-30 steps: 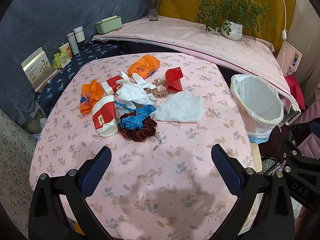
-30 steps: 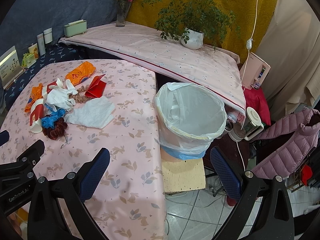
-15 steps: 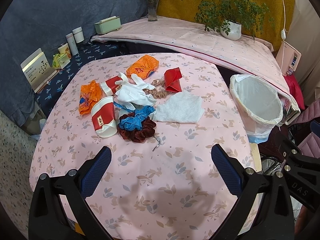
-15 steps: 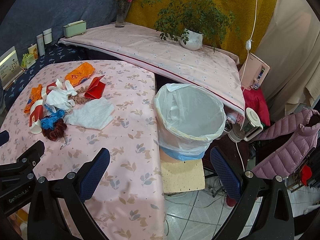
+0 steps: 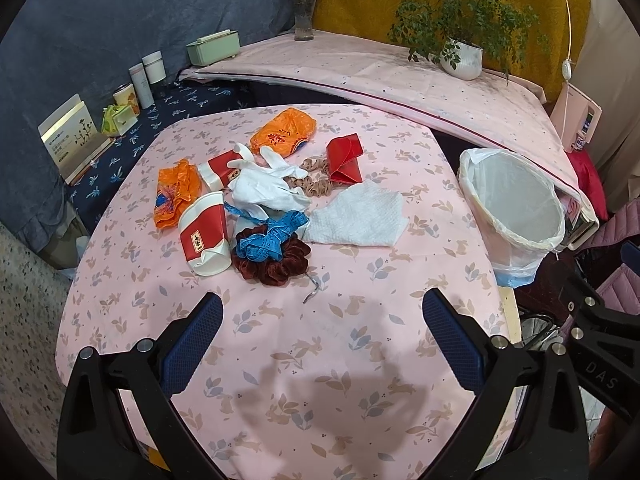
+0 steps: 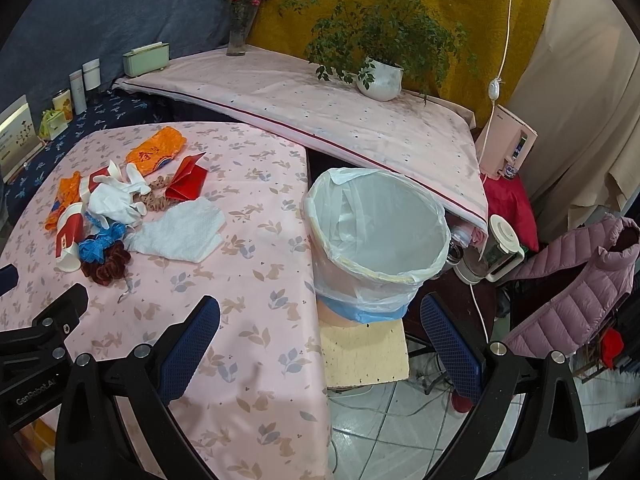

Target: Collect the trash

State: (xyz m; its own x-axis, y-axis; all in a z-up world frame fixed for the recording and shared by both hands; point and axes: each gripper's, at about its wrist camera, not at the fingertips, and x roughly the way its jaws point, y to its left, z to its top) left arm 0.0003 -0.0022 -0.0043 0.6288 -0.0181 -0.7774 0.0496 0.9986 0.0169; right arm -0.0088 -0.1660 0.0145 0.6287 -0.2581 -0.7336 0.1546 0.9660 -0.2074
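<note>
A heap of trash lies mid-table on the pink cloth: a red-and-white paper cup (image 5: 204, 236), two orange wrappers (image 5: 283, 131), white gloves (image 5: 264, 188), a white napkin (image 5: 358, 220), a red packet (image 5: 344, 159), blue tape (image 5: 268, 236) on a maroon scrunchie (image 5: 276, 266). The bin (image 5: 514, 208) with a white liner stands off the table's right edge, empty inside (image 6: 378, 232). My left gripper (image 5: 322, 320) hangs open above the near table, short of the heap. My right gripper (image 6: 320, 322) is open too, near the bin's front, with the trash heap (image 6: 120, 216) far to its left.
A potted plant (image 6: 380, 76) and a flower vase (image 5: 304, 24) stand on the raised pink ledge behind. Jars, a green box (image 5: 212, 46) and a card sit on the dark blue shelf at left. A pink jacket (image 6: 580, 276) and a blender (image 6: 496, 252) crowd the floor right of the bin.
Both views have shifted only slightly; the heap sits a little nearer in the left wrist view. Nothing was picked up or moved on the table.
</note>
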